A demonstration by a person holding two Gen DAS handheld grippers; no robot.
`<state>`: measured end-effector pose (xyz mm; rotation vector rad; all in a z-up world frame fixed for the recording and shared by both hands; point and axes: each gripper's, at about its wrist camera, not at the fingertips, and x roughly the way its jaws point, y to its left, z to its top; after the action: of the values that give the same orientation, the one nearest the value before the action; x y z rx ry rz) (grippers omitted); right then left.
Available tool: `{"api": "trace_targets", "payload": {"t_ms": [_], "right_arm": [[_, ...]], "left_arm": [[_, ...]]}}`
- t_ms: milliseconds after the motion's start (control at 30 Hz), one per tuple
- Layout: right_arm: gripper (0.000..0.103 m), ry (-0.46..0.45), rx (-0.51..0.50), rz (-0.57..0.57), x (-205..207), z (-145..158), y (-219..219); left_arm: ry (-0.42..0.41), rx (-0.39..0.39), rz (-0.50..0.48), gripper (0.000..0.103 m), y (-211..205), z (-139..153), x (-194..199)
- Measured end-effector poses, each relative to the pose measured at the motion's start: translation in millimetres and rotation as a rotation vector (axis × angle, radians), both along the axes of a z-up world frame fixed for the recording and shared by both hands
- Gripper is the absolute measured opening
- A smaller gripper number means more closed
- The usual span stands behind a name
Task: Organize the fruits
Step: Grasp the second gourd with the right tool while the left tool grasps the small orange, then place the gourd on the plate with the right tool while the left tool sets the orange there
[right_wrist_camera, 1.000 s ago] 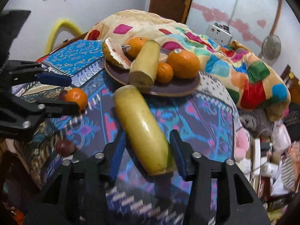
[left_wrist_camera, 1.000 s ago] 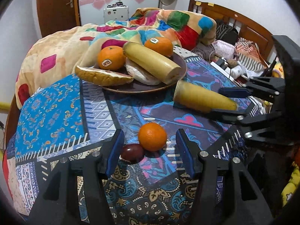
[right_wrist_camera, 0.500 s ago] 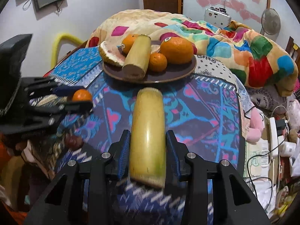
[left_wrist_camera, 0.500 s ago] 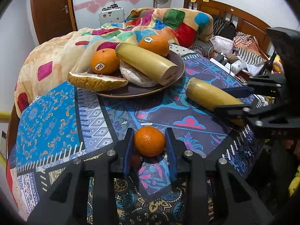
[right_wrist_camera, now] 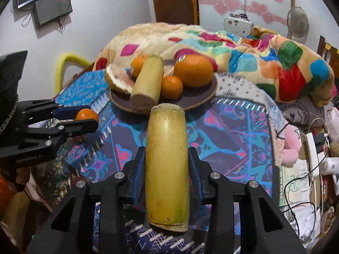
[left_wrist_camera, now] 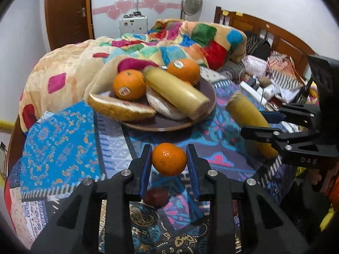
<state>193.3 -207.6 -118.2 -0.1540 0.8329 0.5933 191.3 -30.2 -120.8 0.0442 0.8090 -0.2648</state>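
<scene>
At the lower centre of the left wrist view, the left gripper (left_wrist_camera: 169,158) pinches a small orange (left_wrist_camera: 169,159) between its blue pads, held clear of the patterned cloth (left_wrist_camera: 59,148). Just beneath it, low in the frame, lies a dark reddish fruit (left_wrist_camera: 156,198), blurred, perhaps a plum. In the right wrist view the right gripper (right_wrist_camera: 167,169) is clamped on a long yellow-green stalk (right_wrist_camera: 166,165), its far cut end pointing toward the brown plate (right_wrist_camera: 197,99) at upper centre. That plate is crowded: a second stalk (right_wrist_camera: 148,82), two large oranges (right_wrist_camera: 193,71), a small orange, and a pale cut wedge (right_wrist_camera: 118,82). A colourful quilt (right_wrist_camera: 254,50) is heaped behind the plate.
</scene>
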Motion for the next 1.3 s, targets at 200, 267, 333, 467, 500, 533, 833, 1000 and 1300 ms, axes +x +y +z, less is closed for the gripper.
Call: {"api": "trace_targets", "payload": {"t_ms": [200,267,333,467,500,533,833,1000,1300], "right_arm": [[0.036,-0.064,0.048,-0.022,7.1,25.3,-2.6],[0.036,-0.087,0.062,-0.024,9.6,32.3,-2.0],[0.036,-0.116,0.07,-0.03,12.2,38.8,-1.0],[0.036,-0.139,0.087,-0.033,18.8,44.8,1.9],[0.035,-0.148,0.085,-0.036,21.6,46.2,3.7],[0.036,-0.154,0.084,-0.037,25.1,47.3,5.5],[0.035,-0.143,0.087,-0.038,63.6,43.5,26.0],[0.036,-0.123,0.067,-0.032,84.5,36.8,38.2],[0.036,-0.095,0.017,0.004,106.1,28.5,58.6]], "left_arm": [[-0.057,-0.018,0.043,0.032,11.4,21.3,8.2],[-0.074,-0.022,0.069,0.032,14.9,25.3,12.6],[-0.077,-0.037,0.081,0.032,17.6,27.0,17.6],[-0.085,-0.041,0.099,0.032,21.0,28.5,30.4],[-0.085,-0.04,0.1,0.032,22.6,28.2,33.5],[-0.084,-0.041,0.101,0.032,22.9,28.4,36.4],[-0.069,-0.016,0.122,0.032,28.5,23.0,67.3],[-0.04,-0.017,0.127,0.032,33.3,14.0,82.6],[-0.012,0.002,0.115,0.032,28.8,5.7,98.4]]}}
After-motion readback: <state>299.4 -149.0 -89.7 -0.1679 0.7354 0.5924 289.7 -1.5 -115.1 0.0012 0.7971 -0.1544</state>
